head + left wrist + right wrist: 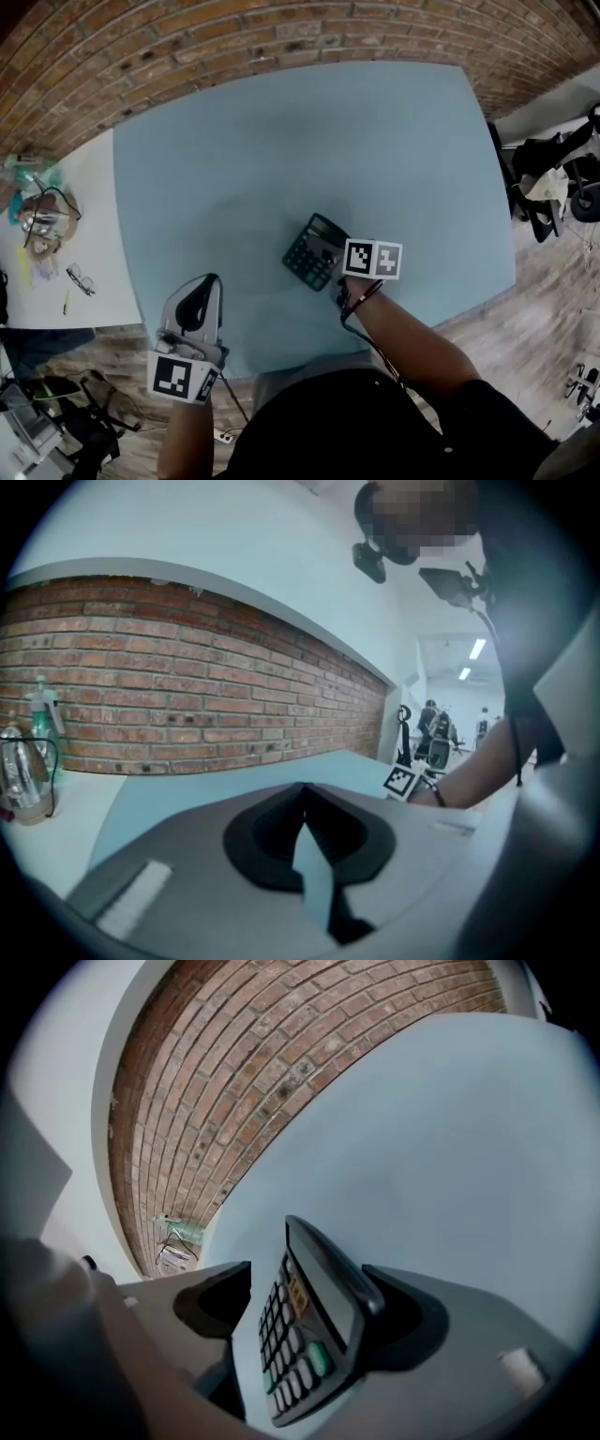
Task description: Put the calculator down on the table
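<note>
A dark calculator [316,251] lies on the light blue table [309,141], near the front edge and a little right of the middle. My right gripper [330,256] stands around its near end, and its jaws are open. In the right gripper view the calculator [305,1330] sits tilted between the jaws of the right gripper [307,1276], with a strip of table showing beside the left jaw. My left gripper [208,282] hovers over the table's front left part, shut and holding nothing. In the left gripper view the left gripper [303,791] points level toward the brick wall.
A white side table [84,187] on the left carries a spray bottle and clutter [37,220] and a pair of glasses [80,278]. A brick wall [234,37] runs behind the table. Chairs and gear [553,178] stand on the wooden floor at the right.
</note>
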A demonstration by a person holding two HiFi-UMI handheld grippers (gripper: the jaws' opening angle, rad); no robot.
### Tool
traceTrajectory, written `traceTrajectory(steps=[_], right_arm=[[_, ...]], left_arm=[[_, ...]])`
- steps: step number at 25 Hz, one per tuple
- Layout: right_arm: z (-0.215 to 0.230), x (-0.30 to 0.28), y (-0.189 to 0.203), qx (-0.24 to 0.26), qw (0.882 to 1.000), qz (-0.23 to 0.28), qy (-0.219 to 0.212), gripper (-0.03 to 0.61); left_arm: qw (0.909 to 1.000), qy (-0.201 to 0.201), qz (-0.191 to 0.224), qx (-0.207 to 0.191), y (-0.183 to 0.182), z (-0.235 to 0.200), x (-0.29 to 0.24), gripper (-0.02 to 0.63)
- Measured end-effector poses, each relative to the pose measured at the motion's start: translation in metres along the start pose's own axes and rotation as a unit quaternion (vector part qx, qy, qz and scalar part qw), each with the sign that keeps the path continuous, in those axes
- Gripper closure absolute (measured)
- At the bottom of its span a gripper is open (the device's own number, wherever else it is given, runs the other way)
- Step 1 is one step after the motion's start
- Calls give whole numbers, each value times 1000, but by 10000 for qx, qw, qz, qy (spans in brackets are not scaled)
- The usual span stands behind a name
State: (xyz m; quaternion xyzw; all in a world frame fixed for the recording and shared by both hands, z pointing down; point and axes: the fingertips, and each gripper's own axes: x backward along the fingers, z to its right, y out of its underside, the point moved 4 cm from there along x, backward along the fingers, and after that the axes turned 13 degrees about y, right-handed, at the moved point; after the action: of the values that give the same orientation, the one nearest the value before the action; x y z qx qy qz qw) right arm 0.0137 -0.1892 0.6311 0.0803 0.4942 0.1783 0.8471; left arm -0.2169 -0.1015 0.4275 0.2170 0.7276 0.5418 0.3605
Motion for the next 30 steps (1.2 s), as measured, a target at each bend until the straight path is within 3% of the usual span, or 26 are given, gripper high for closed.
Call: traceTrajectory(steps=[11, 30], right_arm=[[7, 5, 5, -99, 9997, -23, 242, 179], [19, 14, 23, -199, 9994, -112, 253, 167]], left_arm=[[10000, -89, 19, -13, 2, 4, 15, 612], [9997, -82, -2, -224, -1, 23, 24, 612]])
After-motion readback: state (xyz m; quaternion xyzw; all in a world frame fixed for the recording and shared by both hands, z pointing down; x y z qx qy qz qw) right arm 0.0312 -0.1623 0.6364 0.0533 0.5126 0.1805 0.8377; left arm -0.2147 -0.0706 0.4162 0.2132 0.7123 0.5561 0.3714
